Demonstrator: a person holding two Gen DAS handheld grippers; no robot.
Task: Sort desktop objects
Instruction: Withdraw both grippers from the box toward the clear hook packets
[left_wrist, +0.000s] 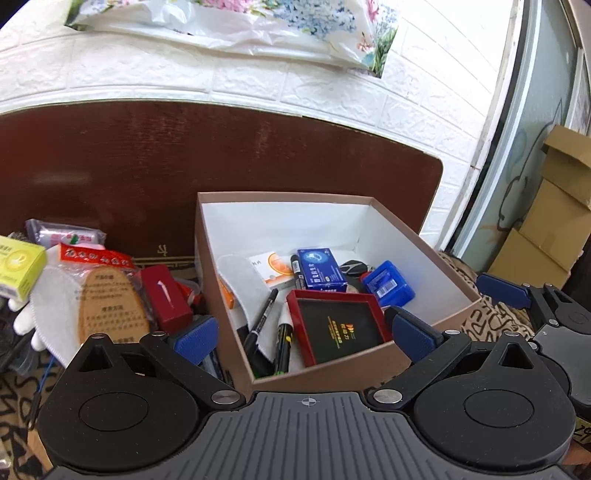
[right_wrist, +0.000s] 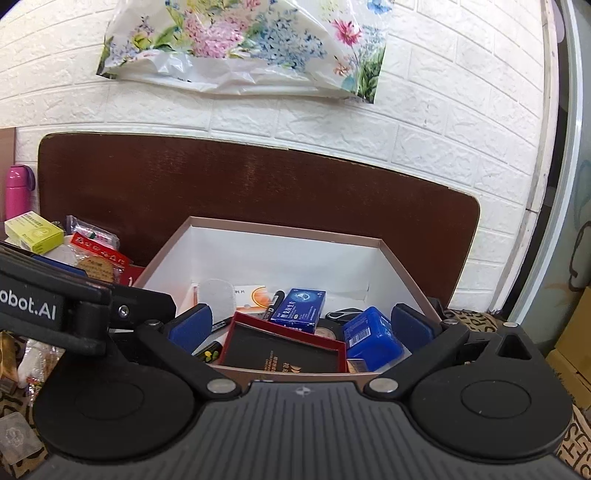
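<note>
A brown cardboard box (left_wrist: 424, 240) with a white lining holds a red-framed black case (left_wrist: 338, 325), a blue medicine pack (left_wrist: 321, 269), a blue plastic case (left_wrist: 388, 284), a black marker (left_wrist: 262, 319), a car key and an orange-and-white pack. My left gripper (left_wrist: 304, 334) hangs open over the box's near wall, nothing between its fingers. My right gripper (right_wrist: 299, 326) is open too, its blue pads either side of the red-framed case (right_wrist: 284, 350) and the blue plastic case (right_wrist: 371, 338), holding nothing. Left of the box (right_wrist: 166, 251) lies a pile of loose items.
The pile holds a yellow-green box (left_wrist: 18, 269), a red box (left_wrist: 166, 295), a packet with an insole card (left_wrist: 107, 306), white gloves (left_wrist: 29, 317) and a wrapped snack (left_wrist: 66, 234). A dark wooden board (left_wrist: 221, 155) stands behind. Cardboard cartons (left_wrist: 554, 206) are stacked at right; a pink bottle (right_wrist: 18, 192) at left.
</note>
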